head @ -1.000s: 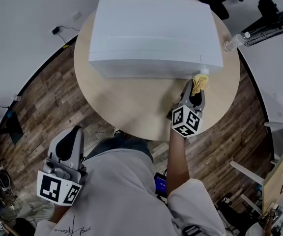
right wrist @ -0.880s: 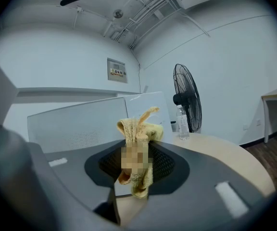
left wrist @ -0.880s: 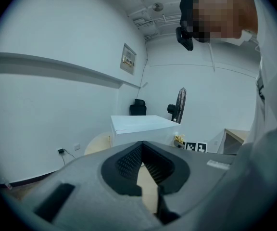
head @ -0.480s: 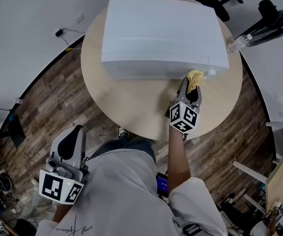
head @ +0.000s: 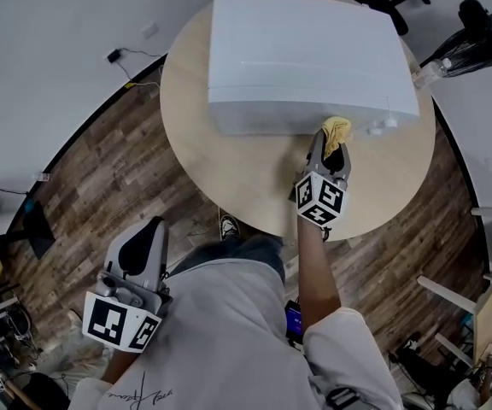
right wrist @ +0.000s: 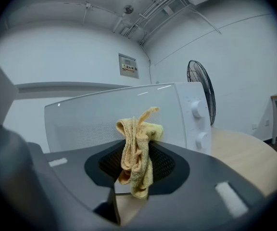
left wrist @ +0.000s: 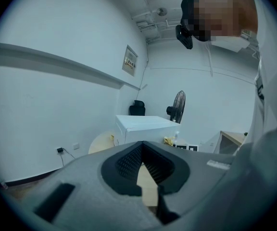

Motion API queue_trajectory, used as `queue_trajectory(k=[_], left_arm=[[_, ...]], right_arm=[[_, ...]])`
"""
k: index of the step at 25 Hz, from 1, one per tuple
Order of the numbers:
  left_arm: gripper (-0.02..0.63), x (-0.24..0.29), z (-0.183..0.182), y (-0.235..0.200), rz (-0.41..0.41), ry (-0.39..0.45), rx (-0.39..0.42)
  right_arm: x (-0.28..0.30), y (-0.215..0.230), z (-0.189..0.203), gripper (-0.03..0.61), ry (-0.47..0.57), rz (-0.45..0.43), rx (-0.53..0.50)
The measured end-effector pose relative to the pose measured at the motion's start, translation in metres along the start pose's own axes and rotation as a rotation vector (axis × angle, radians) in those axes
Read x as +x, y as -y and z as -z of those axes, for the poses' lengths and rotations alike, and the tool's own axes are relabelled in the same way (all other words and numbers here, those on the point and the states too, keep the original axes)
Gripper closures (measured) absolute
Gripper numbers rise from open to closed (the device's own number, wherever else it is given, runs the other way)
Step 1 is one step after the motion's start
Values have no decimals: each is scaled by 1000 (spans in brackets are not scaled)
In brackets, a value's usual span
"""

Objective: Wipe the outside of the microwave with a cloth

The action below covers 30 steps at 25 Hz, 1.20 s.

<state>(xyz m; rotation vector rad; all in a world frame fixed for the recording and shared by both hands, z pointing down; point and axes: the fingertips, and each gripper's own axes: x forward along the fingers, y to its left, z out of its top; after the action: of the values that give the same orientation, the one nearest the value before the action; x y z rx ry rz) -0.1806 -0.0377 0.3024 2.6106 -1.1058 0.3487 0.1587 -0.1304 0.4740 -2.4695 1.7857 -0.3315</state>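
Standing on a round pale-wood table (head: 220, 186) above dark plank flooring (head: 101, 178), the boxy white microwave (head: 310, 49) meets a crumpled yellow terry cloth (head: 336, 130), seemingly touching its front, pinched by the right gripper (head: 332, 142). Only that gripper's view shows two round knobs (right wrist: 196, 109) and a fan (right wrist: 202, 93). Left gripper (head: 148, 229) hangs low, jaws pressed together, empty.

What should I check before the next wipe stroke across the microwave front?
1. Cloth clamped in right gripper: ok.
2. Cloth touching the microwave front: cannot tell, very close.
3. Microwave door shut: ok.
4. Left gripper out of the way: ok, shut, empty, off the table.
5. Bottle away from the cloth: ok.
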Motion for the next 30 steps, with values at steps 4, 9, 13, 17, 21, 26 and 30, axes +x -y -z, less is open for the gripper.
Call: queue_trajectory(k=[4,9,13,17,21,26,30], left_arm=[[617,-12,3,-11,2,-2,-9],[617,-19,3,-23,11,4,-4],[617,-21,5,-32,19,-2,-12],[617,-20,8,-33,33,-9,-15],[617,-18,8,-34,37,-8,-13],[617,-20,7,-36,25,0,-13],[617,-23,5,-40,11,2,-10]], right_arm=[[-5,-29,7,445,-14,-34,-9],[-10,-70,14,445,-20,-99,-16],[-11,-102,20,445,-30,-142,-16],[-13,-121,26,445,-38,-166,-9],[-13,-135,29,445,-42,-188,0],[-16,-152,34,445,-56,-225,4],[-18,-171,39,445,-67,-258,9]])
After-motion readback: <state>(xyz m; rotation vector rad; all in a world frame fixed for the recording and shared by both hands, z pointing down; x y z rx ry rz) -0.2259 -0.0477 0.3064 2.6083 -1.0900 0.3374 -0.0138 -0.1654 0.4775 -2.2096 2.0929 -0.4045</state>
